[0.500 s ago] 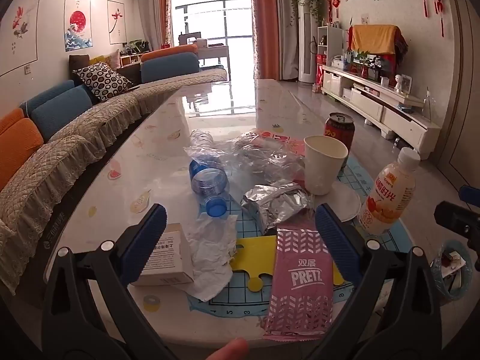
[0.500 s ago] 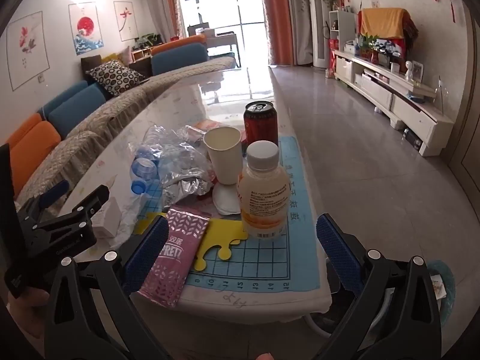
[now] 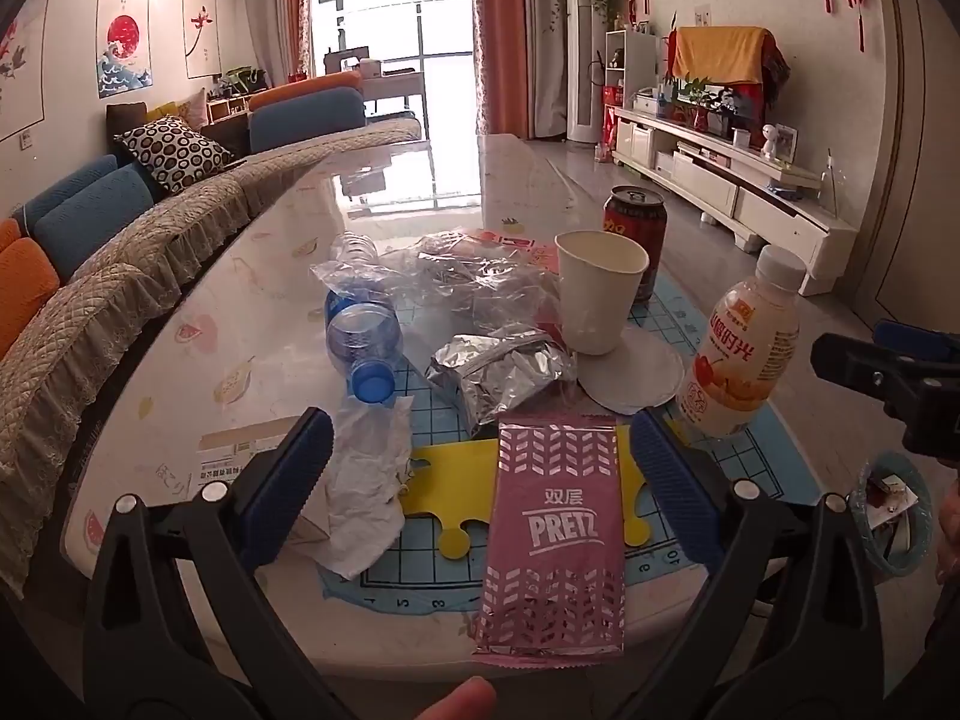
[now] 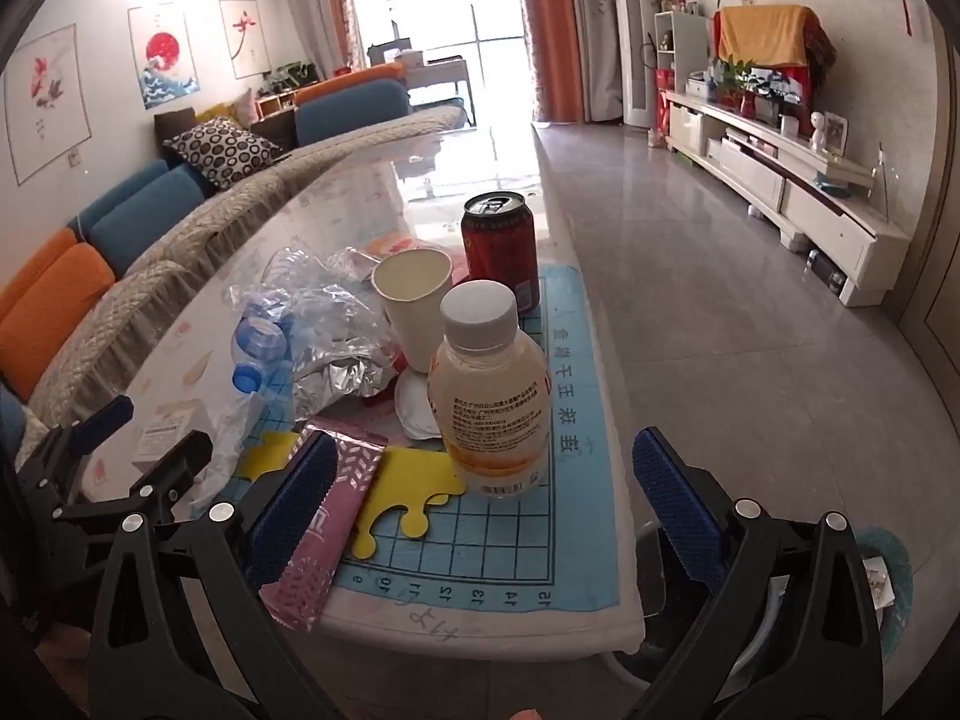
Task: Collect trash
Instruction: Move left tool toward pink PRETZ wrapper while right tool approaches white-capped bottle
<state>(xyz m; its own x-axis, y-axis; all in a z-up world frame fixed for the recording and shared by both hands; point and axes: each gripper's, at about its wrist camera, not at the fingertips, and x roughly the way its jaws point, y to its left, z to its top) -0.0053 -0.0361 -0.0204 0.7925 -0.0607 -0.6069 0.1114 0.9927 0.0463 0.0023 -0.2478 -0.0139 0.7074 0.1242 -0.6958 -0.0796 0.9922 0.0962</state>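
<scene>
Trash lies on a blue grid mat at the table's near end. A pink Pretz wrapper lies between the pads of my open left gripper, which holds nothing. Behind it are a foil bag, a crushed water bottle, a paper cup, a red can and a crumpled tissue. My open right gripper frames a yellow drink bottle, apart from it. The wrapper lies by its left pad.
A small white box sits left of the tissue. A yellow puzzle-shaped sheet lies under the wrapper. A bin with trash stands on the floor right of the table. A sofa runs along the left; a TV cabinet lines the right wall.
The left gripper has shifted slightly right and forward, so the Pretz wrapper now sits centred between its pads. The right gripper has barely moved.
</scene>
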